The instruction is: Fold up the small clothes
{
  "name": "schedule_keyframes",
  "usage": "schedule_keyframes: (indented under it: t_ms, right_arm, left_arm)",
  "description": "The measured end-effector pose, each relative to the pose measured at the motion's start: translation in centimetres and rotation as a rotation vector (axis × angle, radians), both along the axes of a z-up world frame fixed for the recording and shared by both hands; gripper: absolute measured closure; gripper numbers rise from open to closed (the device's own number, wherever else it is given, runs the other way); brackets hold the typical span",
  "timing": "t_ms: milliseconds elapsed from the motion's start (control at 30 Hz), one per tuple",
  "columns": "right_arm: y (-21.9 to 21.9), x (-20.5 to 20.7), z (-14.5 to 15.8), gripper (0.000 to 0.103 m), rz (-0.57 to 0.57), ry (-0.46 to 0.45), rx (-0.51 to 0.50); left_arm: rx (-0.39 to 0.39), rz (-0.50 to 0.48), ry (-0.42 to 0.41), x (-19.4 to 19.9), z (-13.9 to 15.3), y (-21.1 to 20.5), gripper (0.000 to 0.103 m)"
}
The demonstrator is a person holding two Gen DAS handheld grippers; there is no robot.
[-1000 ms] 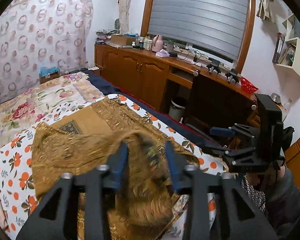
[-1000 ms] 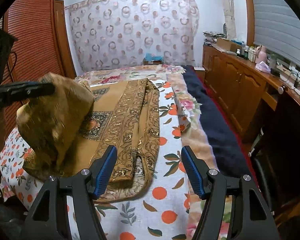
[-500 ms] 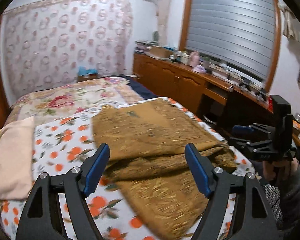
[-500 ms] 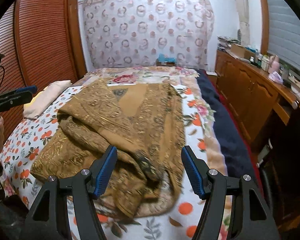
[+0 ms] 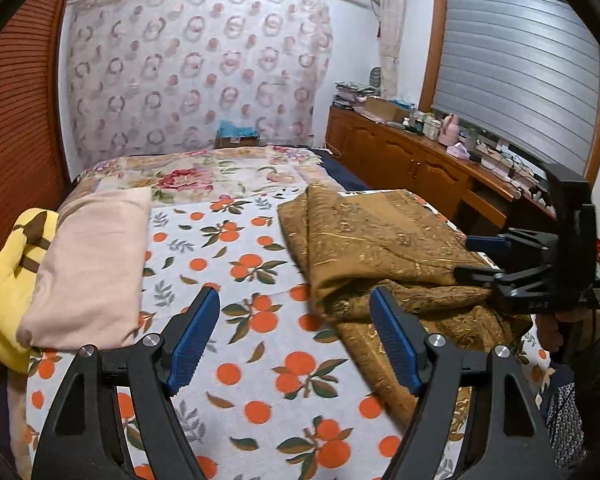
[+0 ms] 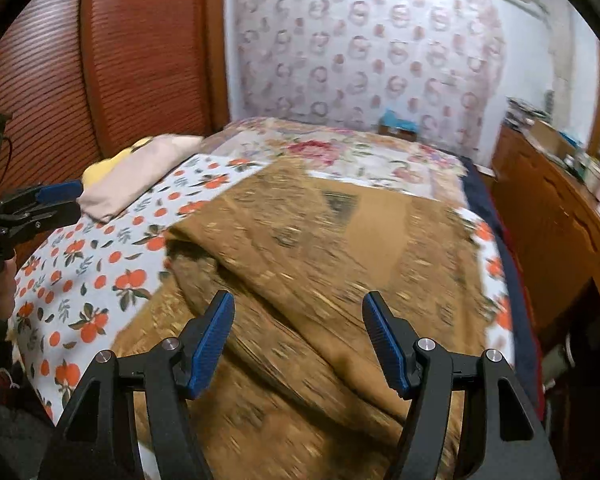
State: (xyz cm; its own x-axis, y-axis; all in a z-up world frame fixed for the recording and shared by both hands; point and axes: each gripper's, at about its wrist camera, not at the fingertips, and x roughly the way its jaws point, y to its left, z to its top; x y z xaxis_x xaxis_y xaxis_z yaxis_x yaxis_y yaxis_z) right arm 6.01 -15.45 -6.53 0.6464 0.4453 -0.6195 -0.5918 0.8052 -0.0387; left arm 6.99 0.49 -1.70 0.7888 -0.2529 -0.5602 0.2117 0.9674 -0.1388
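Left wrist | left gripper (image 5: 294, 334) jaws wide, empty | right gripper (image 6: 298, 338) likewise

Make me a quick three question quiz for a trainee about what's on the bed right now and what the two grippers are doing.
1. True or false: the left gripper is clamped on the brown gold-patterned cloth.
2. What lies directly on the yellow plush toy? A) a folded pale pink cloth B) a blue towel C) a red basket
3. Fill in: the white bedsheet is printed with ____ fruit.

Key:
1. False; its jaws have just been opening and hold nothing.
2. A
3. orange

Note: the right gripper is also open, above the brown cloth.
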Motion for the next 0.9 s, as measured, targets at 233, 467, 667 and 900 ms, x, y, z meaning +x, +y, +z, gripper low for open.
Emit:
schedule_keyframes:
  t_ms: [233,467,667,900]
  right_arm:
    - [5.8,2.8,-1.3,0.035,0.125,0.034,-0.090]
    - [8.6,4.9,-2.3,0.035,0.158,0.042,-0.186]
    - [9.4,6.7,-2.9,0.035,0.153,0.057,-0.218]
    - [9.0,6.9,-3.0,0.074,0.187,0.061,-0.201]
  left_arm:
    - [-0.009,0.024,0.009,0.0,-0.5,1.1,0.025]
    - [-0.008,0.026,0.012,-0.1,-0.8,1.4,0.025]
    - [-0.008,0.024,0.014,-0.1,-0.8,1.4,0.025]
    - [-0.009,0.016,0.020,-0.2,-1.0,1.2,0.025]
